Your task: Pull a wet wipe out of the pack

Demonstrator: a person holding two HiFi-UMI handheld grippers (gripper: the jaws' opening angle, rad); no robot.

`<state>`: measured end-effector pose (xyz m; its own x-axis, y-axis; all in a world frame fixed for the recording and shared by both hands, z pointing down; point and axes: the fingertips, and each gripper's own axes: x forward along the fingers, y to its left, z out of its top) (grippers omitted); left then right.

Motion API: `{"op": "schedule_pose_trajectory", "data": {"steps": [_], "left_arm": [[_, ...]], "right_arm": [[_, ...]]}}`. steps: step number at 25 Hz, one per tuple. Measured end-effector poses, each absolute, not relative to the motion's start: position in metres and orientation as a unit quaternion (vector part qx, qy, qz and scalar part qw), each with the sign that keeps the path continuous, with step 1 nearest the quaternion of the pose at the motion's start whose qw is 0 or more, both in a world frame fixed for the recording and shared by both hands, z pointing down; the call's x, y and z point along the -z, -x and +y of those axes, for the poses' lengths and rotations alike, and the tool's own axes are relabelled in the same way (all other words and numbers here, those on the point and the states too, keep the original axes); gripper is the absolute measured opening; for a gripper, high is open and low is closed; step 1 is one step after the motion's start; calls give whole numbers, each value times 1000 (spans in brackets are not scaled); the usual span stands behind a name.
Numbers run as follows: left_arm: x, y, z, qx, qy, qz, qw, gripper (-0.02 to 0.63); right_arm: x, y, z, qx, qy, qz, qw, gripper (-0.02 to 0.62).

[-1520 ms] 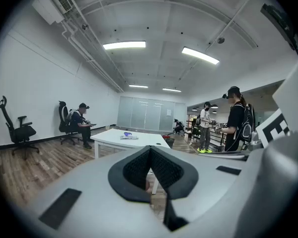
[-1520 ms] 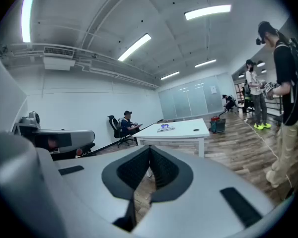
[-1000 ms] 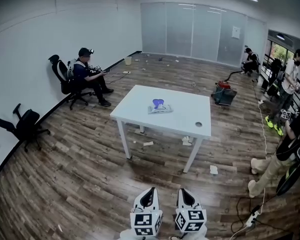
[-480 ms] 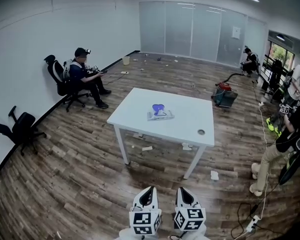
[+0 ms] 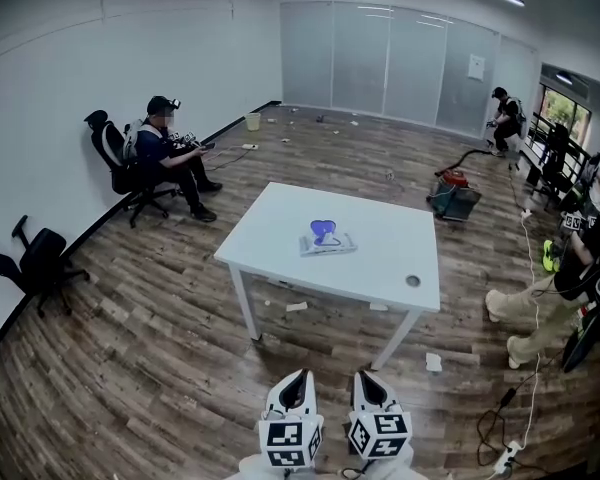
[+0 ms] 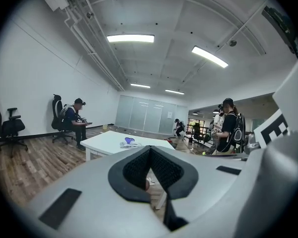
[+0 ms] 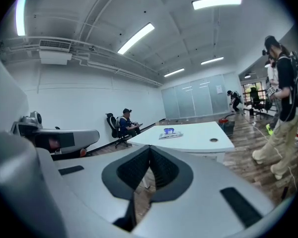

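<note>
Jaws together: left gripper [image 5: 299,378], right gripper [image 5: 366,379]; one wipe pack [image 5: 327,240] on table [image 5: 385,260].

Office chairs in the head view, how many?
2. One chair under the seated person by the left wall; one empty chair nearer along that wall. Far-right clutter may hide more.
</note>
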<state>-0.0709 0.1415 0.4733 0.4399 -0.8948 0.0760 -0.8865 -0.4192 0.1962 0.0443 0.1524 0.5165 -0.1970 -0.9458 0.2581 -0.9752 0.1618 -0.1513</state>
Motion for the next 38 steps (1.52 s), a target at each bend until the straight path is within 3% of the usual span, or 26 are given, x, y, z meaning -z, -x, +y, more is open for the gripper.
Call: {"op": "schedule_pose_trajectory", "data": {"steps": [38], "left_arm": [[-498, 69, 21, 8, -839, -529, 130, -3]], "right_arm": [[-537, -47, 34, -159, -632, -756, 63, 9]]}}
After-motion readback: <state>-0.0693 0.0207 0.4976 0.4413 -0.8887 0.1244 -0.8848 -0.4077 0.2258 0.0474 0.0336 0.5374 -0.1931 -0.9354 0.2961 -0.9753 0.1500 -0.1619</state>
